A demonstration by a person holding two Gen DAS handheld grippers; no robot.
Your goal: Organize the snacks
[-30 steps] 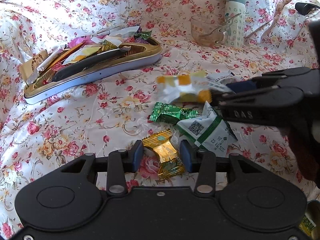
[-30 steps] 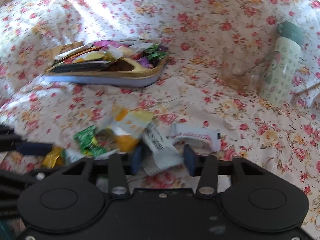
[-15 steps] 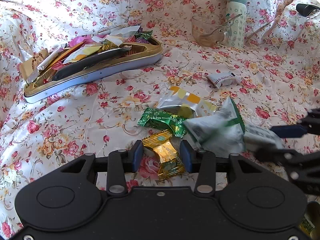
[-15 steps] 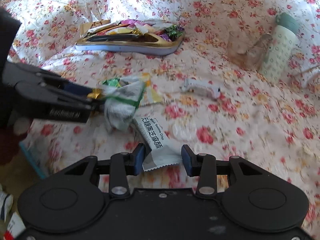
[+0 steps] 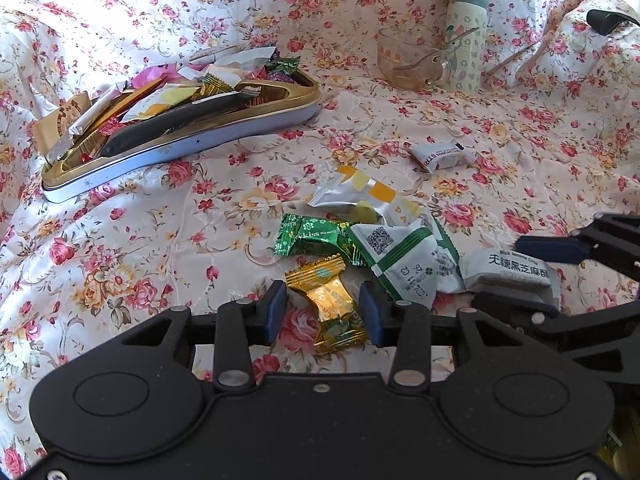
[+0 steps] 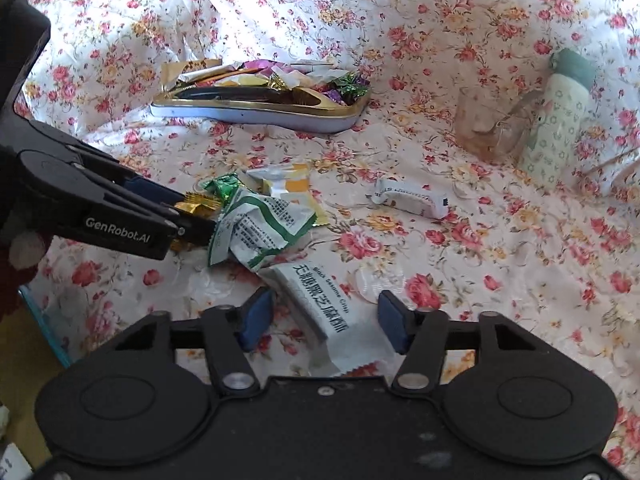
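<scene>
So the left gripper (image 5: 322, 312) sits low over the floral tablecloth (image 5: 160, 216) with its blue pads spread either side of the gold foil-wrapped candy (image 5: 326, 300), not pinching it as far as I can tell, there's a sliver of cloth showing on both sides. The right gripper (image 6: 322, 318) is spread even wider around the white sesame-crisp packet with black Chinese lettering (image 6: 320, 304), which lies flat between the pads, untouched. Everything loose is bunched up: the green twist-wrapped candy (image 5: 312, 236) is touching the gold one's upper end, and the crumpled white-and-green sachet with a QR code (image 5: 404, 256) overlaps the green candy and sits just beside the sesame packet. That's where I'd worry. Close on the gold candy and the slippery foil could squirt out, or the pad could snag the sachet's corner and drag the pile. Both grippers are working near each other, so a bump seems possible. The gold-rimmed oval tin tray (image 5: 224, 136) is well apart and already heaped, so anything dropped on top might slide off.
</scene>
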